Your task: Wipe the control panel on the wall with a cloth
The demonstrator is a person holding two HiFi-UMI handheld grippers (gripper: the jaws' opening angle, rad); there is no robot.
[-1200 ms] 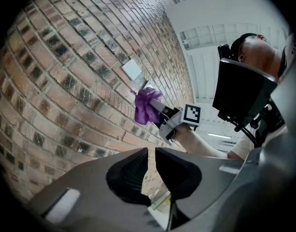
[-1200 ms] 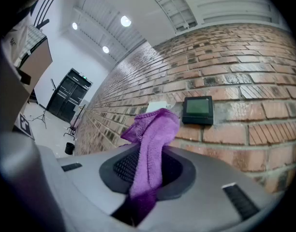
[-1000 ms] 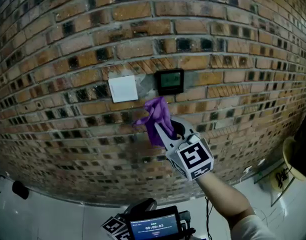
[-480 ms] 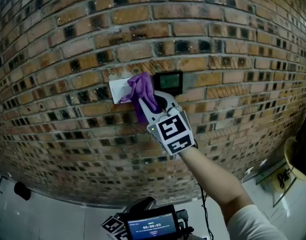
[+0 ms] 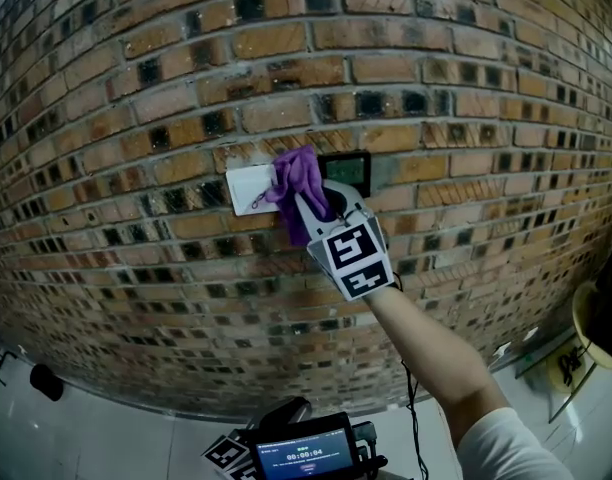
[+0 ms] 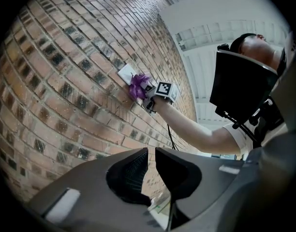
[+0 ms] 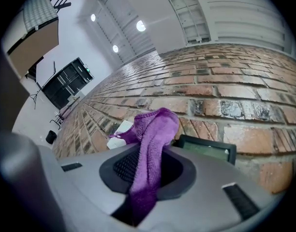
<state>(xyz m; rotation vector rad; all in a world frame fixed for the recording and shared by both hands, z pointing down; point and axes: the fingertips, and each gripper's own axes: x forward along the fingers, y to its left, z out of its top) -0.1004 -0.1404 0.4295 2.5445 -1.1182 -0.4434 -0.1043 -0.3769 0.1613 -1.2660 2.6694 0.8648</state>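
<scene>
Cloth at the panel's left edge, right arm on the job.

The control panel (image 5: 346, 170) sits on the brick wall (image 5: 136, 268) just right of the purple cloth (image 5: 298, 180), wider than tall, so we judge the wipe runs rightward along it. The cloth bunch covers the gap between the panel and a white plate (image 5: 248, 185) and appears to touch both. The right hand-held gripper (image 5: 312, 206) is clamped on the cloth, whose tail hangs down between the jaws. The left hand-held gripper (image 6: 151, 151) is low and well apart from the panel, with its jaws all but together and nothing between them.
</scene>
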